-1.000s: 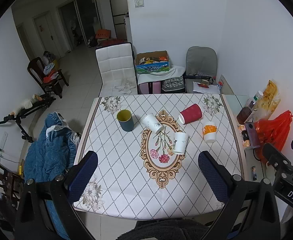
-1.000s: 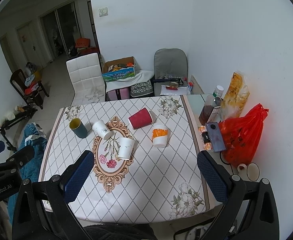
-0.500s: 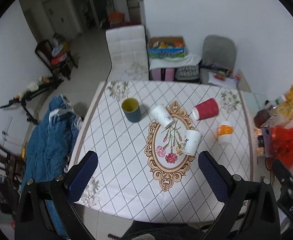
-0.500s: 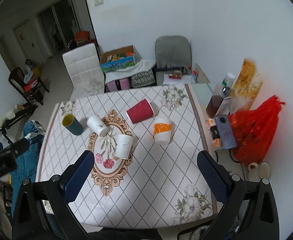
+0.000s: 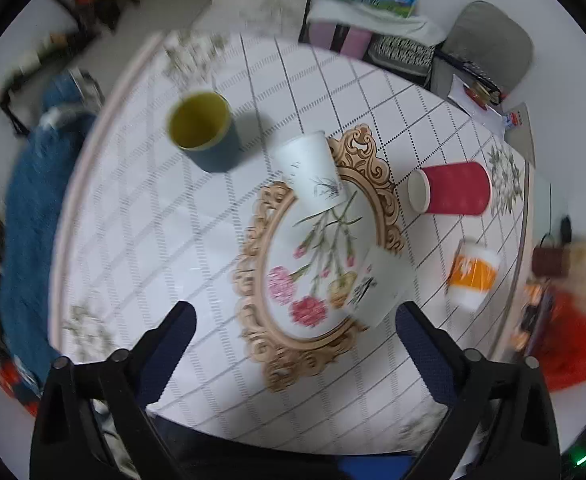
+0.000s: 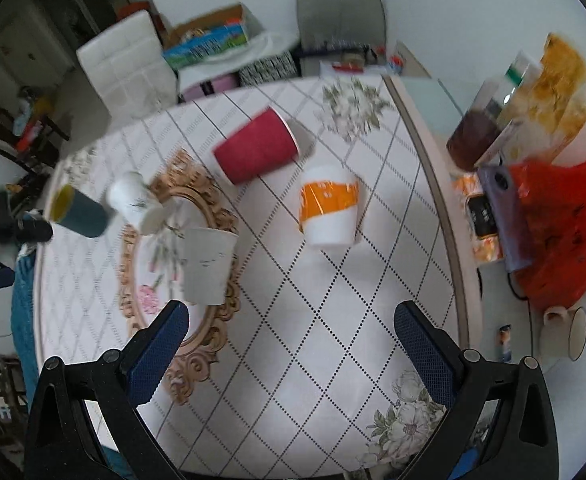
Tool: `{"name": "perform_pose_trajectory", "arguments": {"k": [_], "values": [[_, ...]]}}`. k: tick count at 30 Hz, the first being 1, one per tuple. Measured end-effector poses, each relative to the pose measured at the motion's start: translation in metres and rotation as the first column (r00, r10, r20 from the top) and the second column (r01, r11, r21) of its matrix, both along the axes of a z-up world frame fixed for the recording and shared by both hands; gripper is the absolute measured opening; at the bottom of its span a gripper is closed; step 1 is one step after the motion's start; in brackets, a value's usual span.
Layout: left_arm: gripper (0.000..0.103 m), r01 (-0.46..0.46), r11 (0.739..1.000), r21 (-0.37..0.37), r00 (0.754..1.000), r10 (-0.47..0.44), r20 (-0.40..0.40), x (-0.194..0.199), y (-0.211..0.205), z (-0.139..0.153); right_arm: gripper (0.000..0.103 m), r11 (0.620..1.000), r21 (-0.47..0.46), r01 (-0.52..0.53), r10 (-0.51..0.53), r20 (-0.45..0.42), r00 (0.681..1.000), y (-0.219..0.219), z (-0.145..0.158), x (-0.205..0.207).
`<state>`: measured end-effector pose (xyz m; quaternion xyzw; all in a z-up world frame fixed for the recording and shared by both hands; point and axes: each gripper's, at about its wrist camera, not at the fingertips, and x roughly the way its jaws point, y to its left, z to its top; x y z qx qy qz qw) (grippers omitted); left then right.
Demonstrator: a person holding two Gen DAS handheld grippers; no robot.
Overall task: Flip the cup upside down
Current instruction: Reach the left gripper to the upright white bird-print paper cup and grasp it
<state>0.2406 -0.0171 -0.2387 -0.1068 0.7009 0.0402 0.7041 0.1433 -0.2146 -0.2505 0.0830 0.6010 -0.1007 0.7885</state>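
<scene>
While both wrist views are showing some motion blur, I am seeing the left gripper (image 5: 293, 330) hanging above the near part of the table (image 5: 141, 216) with its jaws spread wide and nothing between them. I am seeing the right gripper (image 6: 291, 330) in the same condition, jaws wide apart and holding nothing, over the right half of the tablecloth. Five cups are sitting on the cloth. A teal cup with a yellow interior (image 5: 205, 136) is standing upright, mouth up, near the left edge. A white cup with a grass print (image 5: 313, 172) is lying tilted on its side at the far rim of the ornate floral medallion (image 5: 321, 264), just beside the teal cup. A second white cup (image 5: 377, 288) is lying on the medallion's right rim, close to the left gripper's right finger (image 5: 425, 356); from the right wrist view the same cup (image 6: 209, 266) is appearing just ahead of the right gripper's left finger (image 6: 157, 356). A red cup (image 6: 257, 150) is lying on its side toward the far right of the table, apart from the others. An orange-banded white cup (image 6: 329, 210) is sitting near it; I cannot tell from these views whether it is standing or tipped. A red plastic bag (image 6: 565, 232) is sitting beyond the table's right edge.
</scene>
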Motion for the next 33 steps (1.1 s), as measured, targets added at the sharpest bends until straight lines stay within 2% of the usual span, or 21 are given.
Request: {"name": "perform_pose_trajectory", "arguments": {"k": [4, 8, 14, 25, 31, 32, 33], "values": [[0.091, -0.048, 0.998, -0.043, 0.996, 0.045, -0.078, 0.043, 0.0, -0.039, 0.103, 0.999, -0.016, 0.045, -0.046, -0.069, 0.997, -0.006, -0.036, 0.018], [0.091, -0.076, 0.996, -0.054, 0.99, 0.069, -0.126, 0.077, 0.0, -0.07, 0.103, 0.996, -0.034, 0.083, -0.086, -0.127, 0.988, -0.009, -0.066, 0.037], [0.091, -0.06, 0.997, -0.046, 0.98, 0.05, -0.191, 0.115, -0.006, -0.106, 0.103, 0.993, -0.073, 0.096, -0.108, -0.168, 0.98, -0.005, -0.087, 0.061], [0.091, -0.006, 0.999, -0.033, 0.965, -0.003, -0.263, 0.141, -0.014, -0.151, 0.103, 0.991, -0.106, 0.083, -0.105, -0.221, 0.969, 0.006, -0.106, 0.08], [0.091, 0.023, 1.0, -0.02, 0.963, -0.028, -0.267, 0.143, -0.014, -0.163, 0.103, 0.99, -0.11, 0.092, -0.117, -0.24, 0.964, 0.003, -0.113, 0.079], [0.09, 0.026, 1.0, -0.017, 0.963, -0.03, -0.267, 0.142, -0.014, -0.165, 0.103, 0.989, -0.111, 0.093, -0.118, -0.241, 0.963, 0.003, -0.113, 0.079], [0.079, 0.031, 0.999, -0.014, 0.963, -0.033, -0.267, 0.142, -0.013, -0.166, 0.103, 0.99, -0.11, 0.093, -0.118, -0.241, 0.963, 0.003, -0.113, 0.078]]}}
